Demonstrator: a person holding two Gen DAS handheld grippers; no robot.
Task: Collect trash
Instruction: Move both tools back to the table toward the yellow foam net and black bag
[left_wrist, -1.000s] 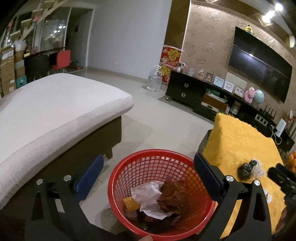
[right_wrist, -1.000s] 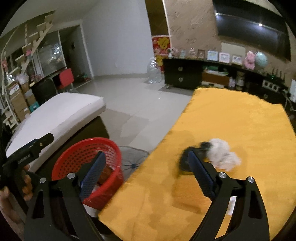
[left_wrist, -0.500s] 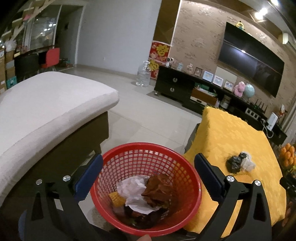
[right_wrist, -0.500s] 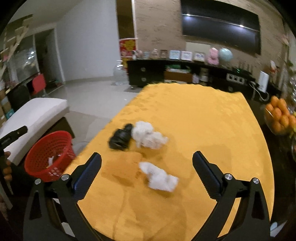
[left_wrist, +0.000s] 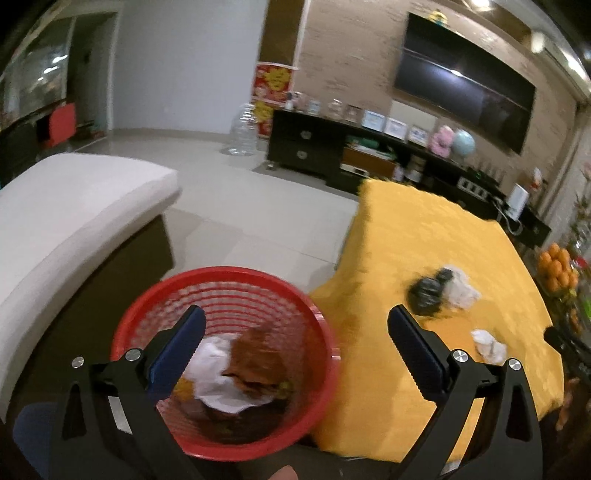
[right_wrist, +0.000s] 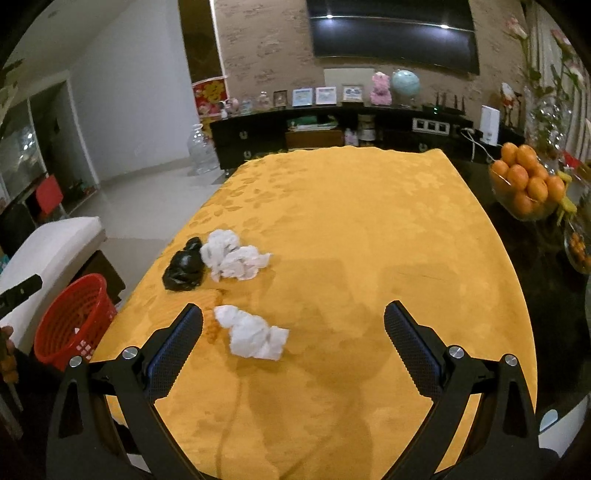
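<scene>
Yellow-clothed surface (right_wrist: 351, 229) in a living room, trash on it and a red basket (left_wrist: 317, 332) at its edge.
Right gripper (right_wrist: 293, 314) hangs above the cloth, jaws wide with nothing between them; they have just been opening. A crumpled white tissue (right_wrist: 255, 334) lies just ahead of its left finger, and farther off a black bag wad (right_wrist: 183, 266) touches a second white tissue (right_wrist: 232, 256). Left gripper (left_wrist: 295, 323) hovers over the basket, jaws wide and empty; inside lie white paper (left_wrist: 218, 363) and brown scraps (left_wrist: 255, 356). Oranges (right_wrist: 526, 179) sit in a bowl at the right.
</scene>
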